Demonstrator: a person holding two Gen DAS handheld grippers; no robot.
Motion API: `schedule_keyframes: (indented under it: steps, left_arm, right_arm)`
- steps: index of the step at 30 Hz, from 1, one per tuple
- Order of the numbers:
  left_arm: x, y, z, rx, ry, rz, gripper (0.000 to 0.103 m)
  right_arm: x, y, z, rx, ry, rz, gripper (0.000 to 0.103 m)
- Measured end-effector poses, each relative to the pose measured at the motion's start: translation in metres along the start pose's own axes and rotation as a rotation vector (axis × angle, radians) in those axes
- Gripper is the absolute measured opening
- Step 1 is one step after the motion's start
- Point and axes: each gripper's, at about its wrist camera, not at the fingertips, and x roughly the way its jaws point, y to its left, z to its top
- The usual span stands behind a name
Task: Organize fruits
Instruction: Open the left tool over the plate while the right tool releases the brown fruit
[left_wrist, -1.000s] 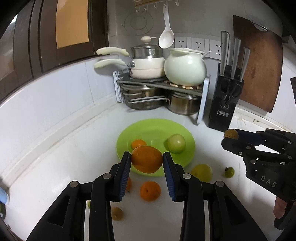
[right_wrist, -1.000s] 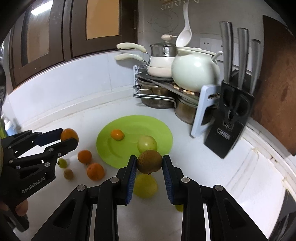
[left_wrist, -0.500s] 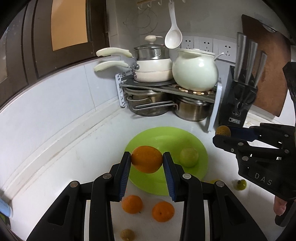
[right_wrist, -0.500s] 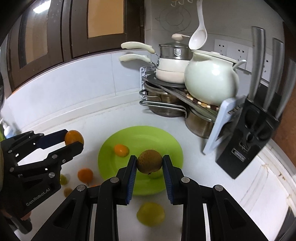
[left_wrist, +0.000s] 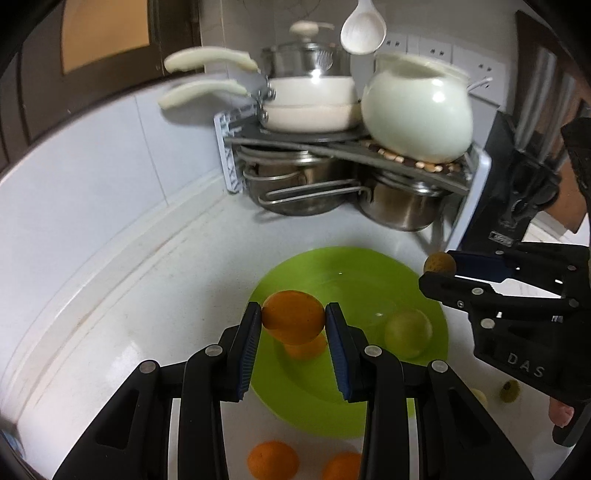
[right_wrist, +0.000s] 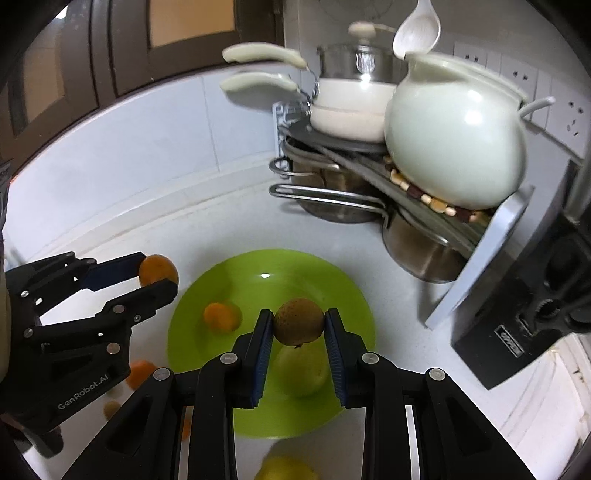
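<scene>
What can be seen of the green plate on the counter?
The green plate is round, shallow and glossy, plastic by its look, lying flat on the white counter before the pot rack. A small orange and a yellow-green fruit rest on it. Both grippers' held fruits show against it; neither visibly touches it.

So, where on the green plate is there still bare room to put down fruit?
The far half of the plate, toward the pot rack, is bare. The near half is crowded: a small orange on its left, a green fruit in the middle. Loose fruit lies beyond the near rim.
</scene>
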Motion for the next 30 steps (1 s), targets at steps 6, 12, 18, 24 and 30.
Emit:
schedule_keyframes:
  steps: [6, 12, 18, 24, 30]
  left_arm:
    - [0.031, 0.002, 0.010, 0.011, 0.068, -0.027, 0.035]
    - [0.053, -0.001, 0.018, 0.043, 0.116, -0.038, 0.035]
    - [0.071, -0.004, 0.019, 0.057, 0.165, -0.045, 0.035]
    - [0.082, -0.005, 0.018, 0.053, 0.200, -0.053, 0.036]
    - [0.076, -0.003, 0.018, 0.039, 0.191, -0.047, 0.041]
  right_arm:
    - [0.025, -0.002, 0.008, -0.014, 0.053, 0.001, 0.029]
    - [0.045, -0.006, 0.012, 0.005, 0.102, 0.019, 0.029]
    - [0.060, -0.012, 0.012, 0.021, 0.144, 0.023, 0.029]
    - [0.069, -0.014, 0.011, 0.027, 0.163, 0.021, 0.029]
    - [0.067, -0.015, 0.010, 0.037, 0.157, 0.024, 0.031]
